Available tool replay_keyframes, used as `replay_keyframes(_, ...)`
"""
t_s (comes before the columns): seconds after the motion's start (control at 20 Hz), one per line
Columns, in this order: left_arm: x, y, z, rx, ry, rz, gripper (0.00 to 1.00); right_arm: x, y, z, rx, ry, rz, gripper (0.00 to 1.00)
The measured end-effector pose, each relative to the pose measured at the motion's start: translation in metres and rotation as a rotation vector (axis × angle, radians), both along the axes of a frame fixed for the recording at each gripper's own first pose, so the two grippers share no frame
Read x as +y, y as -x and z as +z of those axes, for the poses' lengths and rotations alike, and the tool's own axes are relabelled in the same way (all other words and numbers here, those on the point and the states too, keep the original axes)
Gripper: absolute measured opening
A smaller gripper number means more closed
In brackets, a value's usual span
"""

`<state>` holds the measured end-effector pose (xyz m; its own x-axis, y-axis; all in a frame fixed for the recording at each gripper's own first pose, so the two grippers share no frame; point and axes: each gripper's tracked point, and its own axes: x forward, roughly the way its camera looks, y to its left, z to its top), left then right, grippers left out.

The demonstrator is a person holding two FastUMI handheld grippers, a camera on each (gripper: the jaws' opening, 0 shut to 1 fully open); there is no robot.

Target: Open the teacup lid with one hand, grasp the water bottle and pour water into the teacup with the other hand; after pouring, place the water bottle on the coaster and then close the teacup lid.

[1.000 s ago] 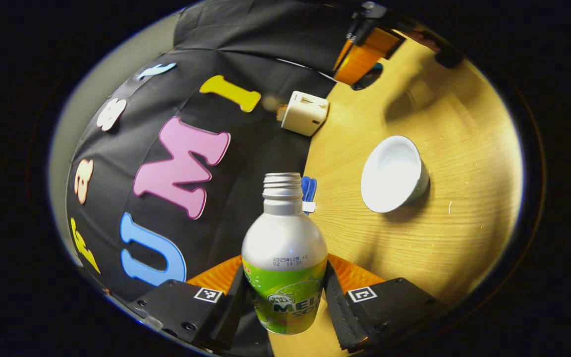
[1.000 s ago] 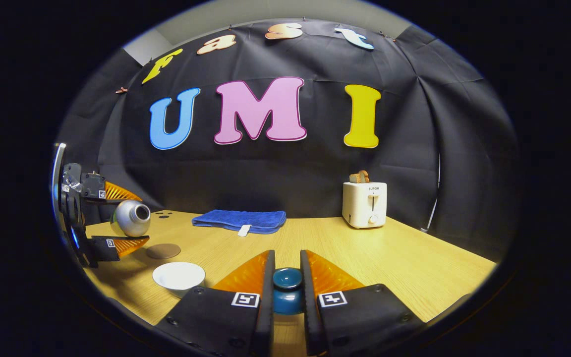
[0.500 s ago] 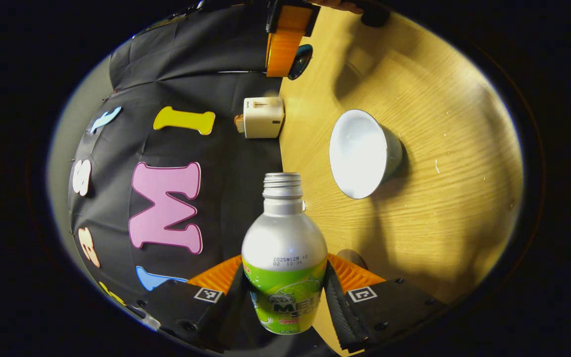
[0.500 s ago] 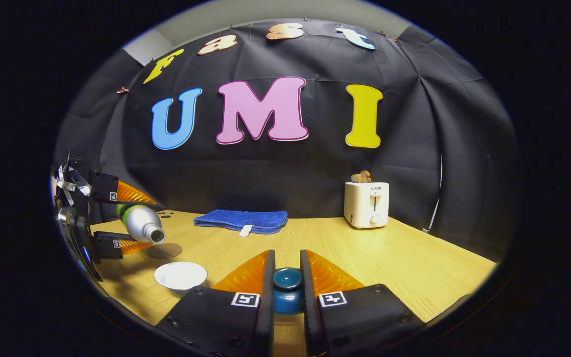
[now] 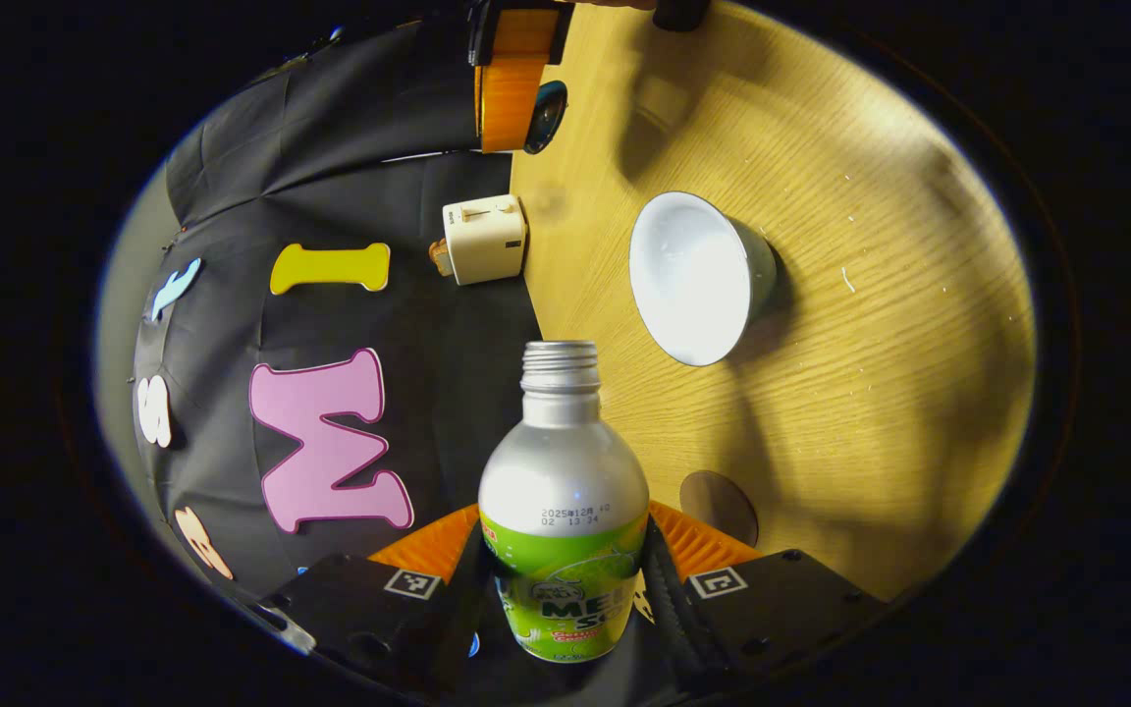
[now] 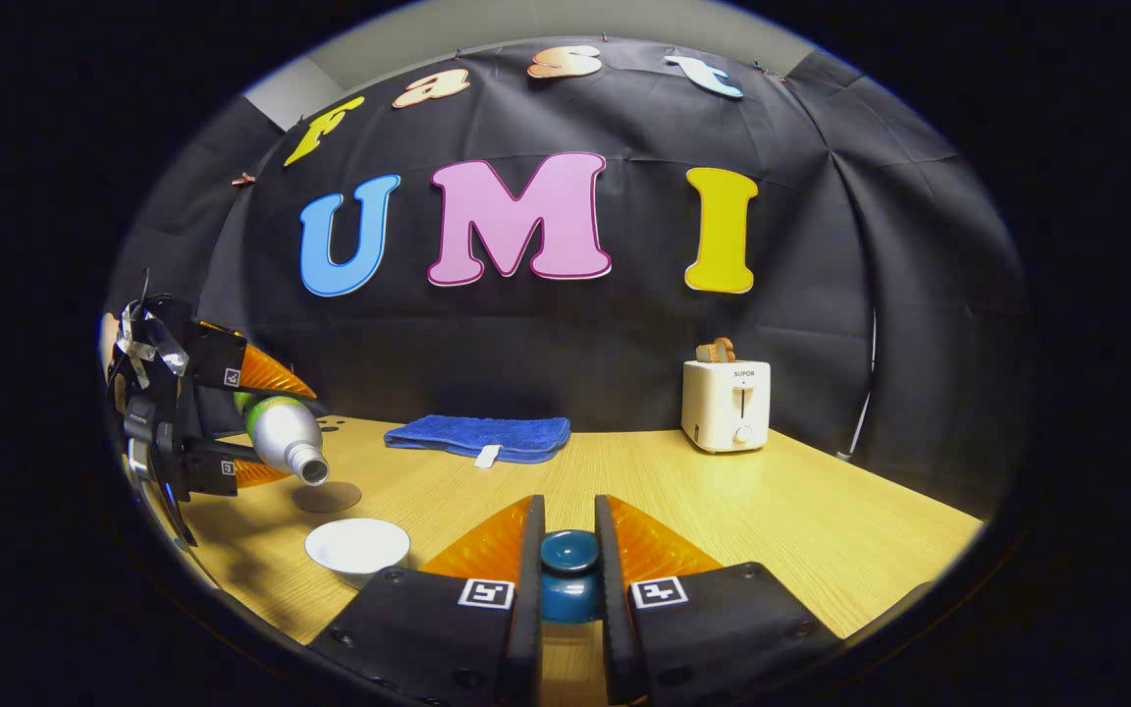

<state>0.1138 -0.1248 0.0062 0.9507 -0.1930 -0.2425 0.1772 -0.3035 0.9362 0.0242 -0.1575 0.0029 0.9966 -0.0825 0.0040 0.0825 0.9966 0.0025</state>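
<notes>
Holding the water bottle (image 5: 564,520) clamped in my left gripper (image 5: 564,579), I have it tilted, mouth down, above the open white teacup (image 6: 357,546) beside the coaster (image 6: 326,497). My right gripper (image 6: 568,574) grips the dark blue teacup lid (image 6: 568,572) above the table (image 6: 772,511).

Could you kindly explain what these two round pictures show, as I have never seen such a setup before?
A person holds a two-finger gripper in each hand, and a fisheye camera rides on each. In the left gripper view, the left gripper clamps a capless water bottle, tilted towards a white teacup on the wooden table; a round coaster lies nearby. In the right gripper view, the right gripper holds the dark lid. A toaster and blue cloth sit behind.
</notes>
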Motion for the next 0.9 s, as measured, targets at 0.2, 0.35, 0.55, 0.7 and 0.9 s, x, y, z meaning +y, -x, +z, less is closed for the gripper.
replay_keyframes(0.2, -0.0008, -0.0052, 0.0036, -0.003, -0.064, -0.005, 0.77, -0.0004, -0.0005, 0.0000, 0.000, 0.000, 0.000, 0.28)
replay_keyframes(0.35, 0.0003, -0.0045, 0.0075, -0.004, -0.111, -0.013, 0.77, -0.0005, -0.0004, 0.0004, 0.000, 0.000, 0.000, 0.28)
replay_keyframes(0.55, -0.0059, -0.0049, 0.0061, -0.006, -0.156, -0.032, 0.77, -0.0005, -0.0008, 0.0000, 0.000, 0.000, 0.000, 0.28)
replay_keyframes(0.7, -0.0065, -0.0058, 0.0049, -0.006, -0.184, -0.036, 0.77, -0.0006, -0.0004, 0.0002, 0.000, 0.000, 0.000, 0.29)
replay_keyframes(0.9, -0.0061, -0.0049, 0.0041, -0.003, -0.212, -0.039, 0.77, -0.0006, -0.0006, 0.0001, 0.000, 0.000, 0.000, 0.28)
